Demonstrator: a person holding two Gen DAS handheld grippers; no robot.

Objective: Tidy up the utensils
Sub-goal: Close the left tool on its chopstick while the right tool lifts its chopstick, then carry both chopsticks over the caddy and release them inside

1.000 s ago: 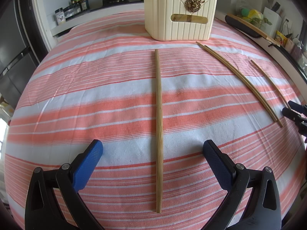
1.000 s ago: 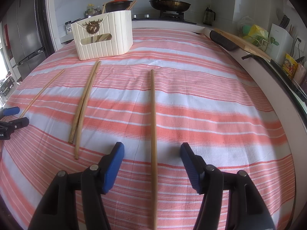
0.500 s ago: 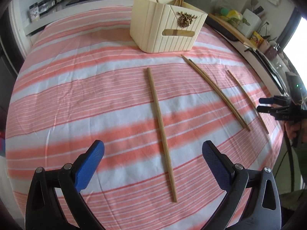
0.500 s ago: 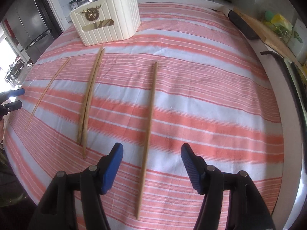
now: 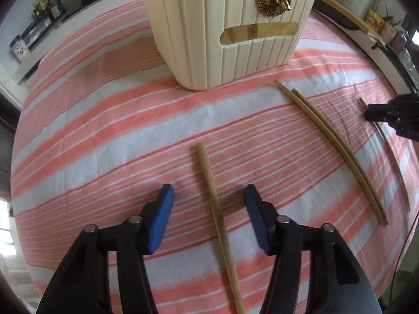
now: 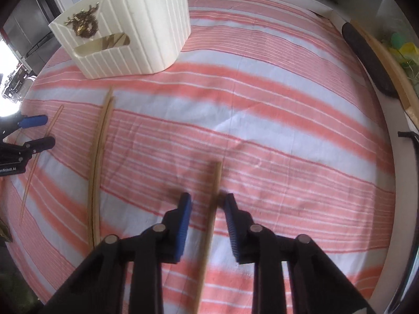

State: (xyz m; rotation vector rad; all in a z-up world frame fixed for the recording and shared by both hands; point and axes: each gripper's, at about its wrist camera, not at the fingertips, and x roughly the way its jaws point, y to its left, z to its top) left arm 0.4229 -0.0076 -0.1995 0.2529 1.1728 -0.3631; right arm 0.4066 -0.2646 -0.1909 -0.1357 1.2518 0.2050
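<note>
Wooden chopsticks lie on the striped cloth in front of a cream ribbed utensil holder [image 5: 235,26], also in the right wrist view [image 6: 131,31]. My left gripper [image 5: 209,198] is open, its blue pads on either side of one chopstick [image 5: 209,180] with gaps on both sides. My right gripper [image 6: 207,204] is open but narrow, astride another chopstick [image 6: 216,180]. A pair of chopsticks [image 5: 332,144] lies between the two grippers, also in the right wrist view [image 6: 100,144]. The holder has utensils inside, mostly hidden.
The pink and white striped cloth [image 5: 104,130] covers the table. A long wooden board [image 6: 385,60] and a dark object lie along the right edge. A counter with jars [image 5: 39,21] is behind. The other gripper shows at each view's edge [image 5: 387,112], [image 6: 26,136].
Both grippers have dropped down and forward toward the cloth and narrowed around their chopsticks. The holder looks much closer.
</note>
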